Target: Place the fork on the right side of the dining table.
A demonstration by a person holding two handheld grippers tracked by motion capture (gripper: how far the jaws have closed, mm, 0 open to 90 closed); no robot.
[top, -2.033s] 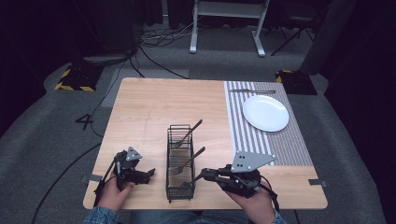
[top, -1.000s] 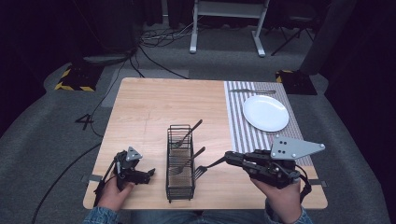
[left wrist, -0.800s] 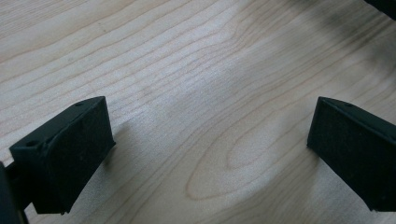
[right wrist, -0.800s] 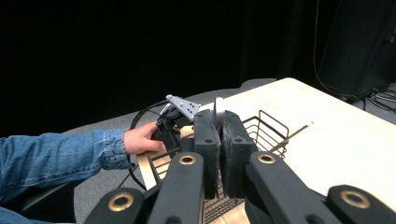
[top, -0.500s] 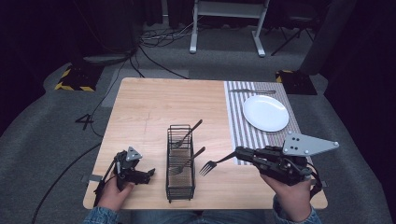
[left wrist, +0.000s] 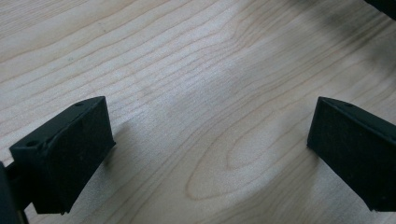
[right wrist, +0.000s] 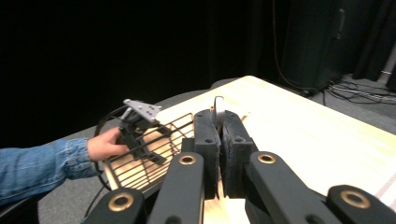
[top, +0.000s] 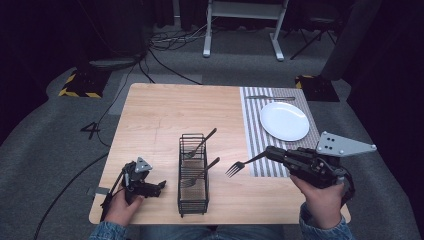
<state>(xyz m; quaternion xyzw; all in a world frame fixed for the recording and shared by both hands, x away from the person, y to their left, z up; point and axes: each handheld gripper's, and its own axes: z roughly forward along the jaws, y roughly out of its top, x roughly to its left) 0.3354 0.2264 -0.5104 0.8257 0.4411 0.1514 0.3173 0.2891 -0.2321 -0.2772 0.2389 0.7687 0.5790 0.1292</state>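
We carry a fork (top: 244, 164) clamped in the right gripper (top: 270, 151) near the table's (top: 160, 115) front edge — between wire caddy (top: 193, 186) and striped placemat (top: 256, 145), bound, we judge, plateward; left gripper (top: 157, 187) rests released.

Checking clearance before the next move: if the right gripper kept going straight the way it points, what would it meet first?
Probably the wire caddy. The right gripper points left across the table, its held fork leading, tines nearest the caddy's right wall; height is unclear.

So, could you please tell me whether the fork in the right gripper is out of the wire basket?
Out. The fork hangs beside the basket, gripped by the right gripper.
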